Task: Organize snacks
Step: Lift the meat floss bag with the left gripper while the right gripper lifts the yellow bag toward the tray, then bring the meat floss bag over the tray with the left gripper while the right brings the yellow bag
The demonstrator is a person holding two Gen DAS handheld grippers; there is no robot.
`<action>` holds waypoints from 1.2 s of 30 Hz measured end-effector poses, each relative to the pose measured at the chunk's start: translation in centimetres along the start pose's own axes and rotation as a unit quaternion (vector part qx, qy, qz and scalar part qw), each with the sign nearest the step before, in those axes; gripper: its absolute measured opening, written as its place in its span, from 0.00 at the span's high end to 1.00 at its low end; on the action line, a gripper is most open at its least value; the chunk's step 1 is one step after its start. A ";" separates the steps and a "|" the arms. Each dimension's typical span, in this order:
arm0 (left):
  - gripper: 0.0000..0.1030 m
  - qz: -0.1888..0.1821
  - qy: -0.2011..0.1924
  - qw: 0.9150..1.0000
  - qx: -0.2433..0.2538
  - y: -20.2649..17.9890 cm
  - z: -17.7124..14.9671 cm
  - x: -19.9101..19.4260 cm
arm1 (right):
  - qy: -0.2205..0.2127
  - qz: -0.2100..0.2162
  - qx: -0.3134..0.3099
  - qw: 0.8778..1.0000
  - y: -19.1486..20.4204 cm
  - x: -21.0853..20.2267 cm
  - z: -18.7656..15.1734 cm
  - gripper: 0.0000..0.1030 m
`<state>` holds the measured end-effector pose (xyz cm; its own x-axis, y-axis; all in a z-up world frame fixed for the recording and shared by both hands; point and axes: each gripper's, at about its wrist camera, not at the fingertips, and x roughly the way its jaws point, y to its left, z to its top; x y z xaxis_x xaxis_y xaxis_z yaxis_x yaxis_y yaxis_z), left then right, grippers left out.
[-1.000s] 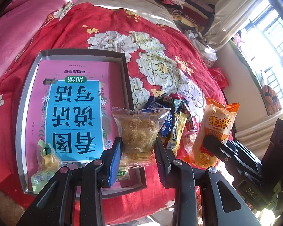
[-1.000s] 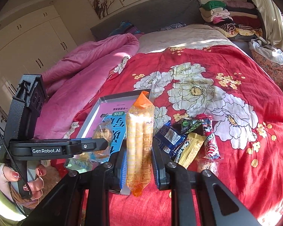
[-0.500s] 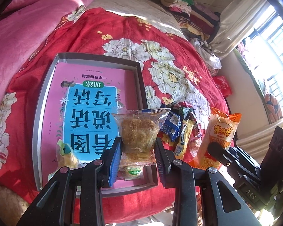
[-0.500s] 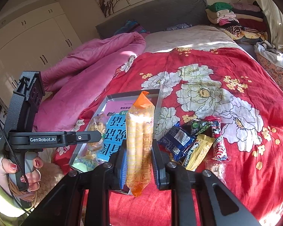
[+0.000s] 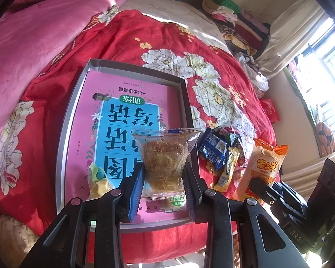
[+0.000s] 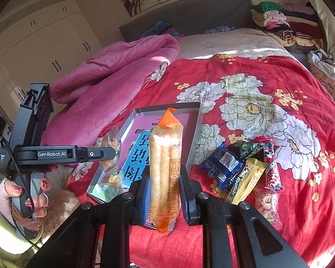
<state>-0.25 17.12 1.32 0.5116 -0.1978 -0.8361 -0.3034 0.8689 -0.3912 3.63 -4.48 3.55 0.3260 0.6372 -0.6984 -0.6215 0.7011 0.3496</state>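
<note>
On my L cam, a yellow-green snack pack (image 5: pixel 98 178) lies in the grey tray (image 5: pixel 65 134), near corner, on the pink and blue book (image 5: pixel 127 120). My left gripper (image 5: pixel 163 178) is clamped on a clear-wrapped meat floss cake (image 5: pixel 165 158), held over the tray's near right part. Right of the tray, loose snacks incl. a blue cookie pack (image 5: pixel 213 149) sit piled on the red floral bed cover (image 5: pixel 127 38). My right gripper (image 6: pixel 164 189) pinches an orange-ended rice roll pack (image 6: pixel 165 169) upright, above the tray's near edge.
</note>
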 end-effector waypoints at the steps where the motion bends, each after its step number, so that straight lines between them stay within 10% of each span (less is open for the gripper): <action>1: 0.66 0.001 0.001 1.000 -0.001 0.2 -0.1 0.0 | 0.003 0.002 -0.001 1.000 0.2 0.2 -0.1 0.78; 36: 0.66 0.059 0.056 0.996 0.022 3.0 -3.2 4.1 | 0.104 0.032 -0.043 0.993 4.7 7.5 -2.5 0.78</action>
<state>-1.62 17.44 -4.51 0.3817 -0.1400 -0.9136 -0.3196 0.9075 -0.2726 1.36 2.81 -1.59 0.1356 0.5931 -0.7937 -0.6980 0.6257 0.3483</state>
